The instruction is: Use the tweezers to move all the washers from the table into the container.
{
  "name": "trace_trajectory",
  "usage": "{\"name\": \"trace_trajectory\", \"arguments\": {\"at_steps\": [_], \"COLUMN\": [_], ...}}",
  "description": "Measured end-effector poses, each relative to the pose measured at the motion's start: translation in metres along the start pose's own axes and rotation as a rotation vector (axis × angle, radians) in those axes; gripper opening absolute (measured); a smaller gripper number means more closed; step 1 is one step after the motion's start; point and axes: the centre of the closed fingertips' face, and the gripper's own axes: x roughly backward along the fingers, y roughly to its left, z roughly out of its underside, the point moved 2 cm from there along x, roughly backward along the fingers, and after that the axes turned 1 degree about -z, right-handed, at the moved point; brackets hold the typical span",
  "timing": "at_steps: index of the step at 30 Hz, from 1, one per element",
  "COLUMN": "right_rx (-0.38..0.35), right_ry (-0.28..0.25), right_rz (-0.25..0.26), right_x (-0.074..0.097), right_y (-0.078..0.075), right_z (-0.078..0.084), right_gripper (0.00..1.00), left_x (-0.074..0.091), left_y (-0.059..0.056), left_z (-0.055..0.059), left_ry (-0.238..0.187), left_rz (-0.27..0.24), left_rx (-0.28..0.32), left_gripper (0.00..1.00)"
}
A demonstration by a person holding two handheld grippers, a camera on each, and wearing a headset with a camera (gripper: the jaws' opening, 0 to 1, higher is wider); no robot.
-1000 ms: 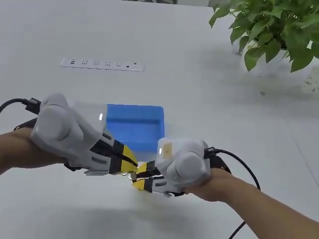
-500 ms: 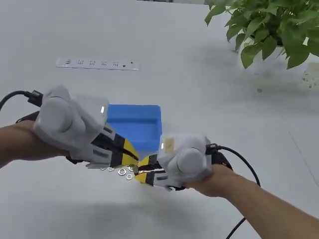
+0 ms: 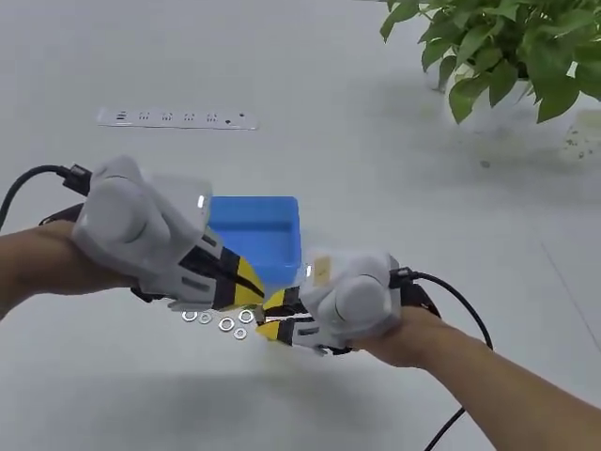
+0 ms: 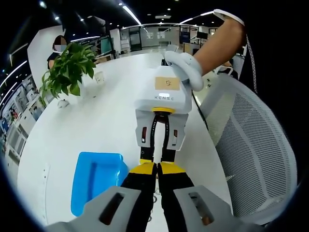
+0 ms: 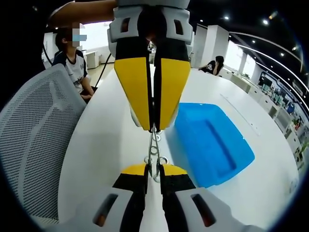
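head view: your left gripper and right gripper meet tip to tip by the washers on the counter, near the container. left gripper view: jaws pinched nearly closed. right gripper view: both clamp the tweezers; an uneven pull could twist them loose and scatter washers.

A white power strip lies on the white counter, well apart from a green leafy plant at the far right side. A white mesh chair stands beside the counter, and a person sits behind it.
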Motion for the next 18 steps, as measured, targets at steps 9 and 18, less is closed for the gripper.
{"name": "trace_trajectory", "arguments": {"at_steps": [9,18], "right_rx": [-0.011,-0.011], "right_ry": [-0.003,-0.002], "right_rz": [0.002,0.005], "right_x": [-0.0005,-0.0004], "right_y": [-0.0023,-0.0040], "right_z": [0.0044,0.0050], "right_gripper": [0.12,0.13], "left_x": [-0.0045,-0.0069], "left_y": [0.0034,0.0102], "left_z": [-0.0006,-0.0017], "left_ry": [-0.004,-0.012], "left_rz": [0.006,0.000], "left_rx": [0.008,0.023], "left_gripper": [0.05,0.05]}}
